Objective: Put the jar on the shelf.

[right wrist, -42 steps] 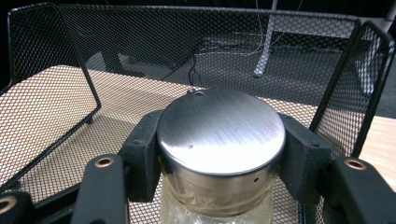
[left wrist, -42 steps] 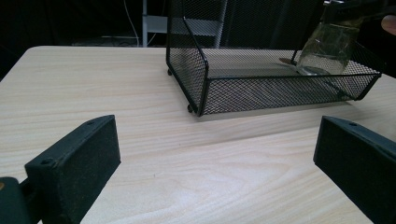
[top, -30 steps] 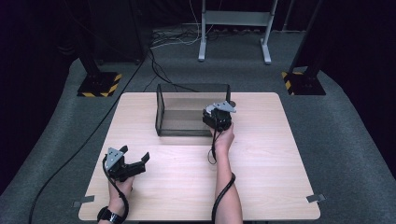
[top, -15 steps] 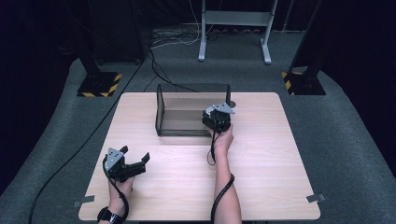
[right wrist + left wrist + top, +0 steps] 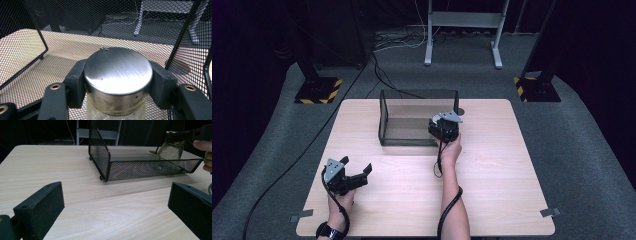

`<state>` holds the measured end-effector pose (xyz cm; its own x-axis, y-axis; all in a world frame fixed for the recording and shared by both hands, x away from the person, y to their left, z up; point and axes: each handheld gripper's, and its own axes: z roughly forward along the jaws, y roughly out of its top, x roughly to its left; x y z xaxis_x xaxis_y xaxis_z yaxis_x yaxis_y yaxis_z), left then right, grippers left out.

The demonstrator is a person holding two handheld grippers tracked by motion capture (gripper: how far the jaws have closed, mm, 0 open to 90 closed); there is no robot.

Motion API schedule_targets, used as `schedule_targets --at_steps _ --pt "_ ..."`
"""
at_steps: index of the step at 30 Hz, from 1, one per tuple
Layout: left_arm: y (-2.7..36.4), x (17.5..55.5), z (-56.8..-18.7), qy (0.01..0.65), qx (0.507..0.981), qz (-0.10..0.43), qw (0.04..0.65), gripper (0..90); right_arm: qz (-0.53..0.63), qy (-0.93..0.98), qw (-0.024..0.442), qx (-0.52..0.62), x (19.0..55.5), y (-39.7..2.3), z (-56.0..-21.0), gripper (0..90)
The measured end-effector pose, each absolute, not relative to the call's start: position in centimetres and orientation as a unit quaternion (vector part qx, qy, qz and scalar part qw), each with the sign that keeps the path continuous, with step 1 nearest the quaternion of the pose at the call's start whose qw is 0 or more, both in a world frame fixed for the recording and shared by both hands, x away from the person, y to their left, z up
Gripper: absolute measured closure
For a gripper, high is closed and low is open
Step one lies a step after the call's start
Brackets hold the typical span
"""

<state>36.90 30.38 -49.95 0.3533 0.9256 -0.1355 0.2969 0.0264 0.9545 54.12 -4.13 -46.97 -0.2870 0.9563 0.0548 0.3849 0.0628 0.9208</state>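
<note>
Your wooden surface (image 5: pixel 492 200) takes up the middle of the high view; on its far half, toward twelve o'clock, sits the black mesh basket (image 5: pixel 384 122), with tall walls at the back and sides and a low wall on the side facing you; a dark cable (image 5: pixel 287 172) runs over the grey floor from eleven o'clock down to seven.

Your right tongs (image 5: pixel 443 127) are inside the basket at its three o'clock end, your hand (image 5: pixel 451 150) just outside the low front wall; in the right gripper view they (image 5: pixel 117 82) are clamped on a glass jar (image 5: pixel 116 113), the pads (image 5: pixel 160 86) pressing from nine and three o'clock on its brushed metal lid (image 5: pixel 118 70); from the left gripper view the jar (image 5: pixel 170 151) hangs upright over the basket (image 5: pixel 150 167) floor, and whether it touches the mesh cannot be told.

Your left tongs (image 5: pixel 358 174) rest low at seven o'clock on the surface, pointing toward two o'clock, well apart from the basket; their jaws stand wide open with nothing between them, bare wood (image 5: pixel 112 210) showing in the gap.
</note>
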Motion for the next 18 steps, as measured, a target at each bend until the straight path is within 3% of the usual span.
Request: schedule_targets --at_steps 18 --pt "30.25 36.91 -49.89 0.483 0.631 0.297 0.529 0.0 0.455 0.662 0.316 0.505 54.03 -3.94 -47.05 37.9"
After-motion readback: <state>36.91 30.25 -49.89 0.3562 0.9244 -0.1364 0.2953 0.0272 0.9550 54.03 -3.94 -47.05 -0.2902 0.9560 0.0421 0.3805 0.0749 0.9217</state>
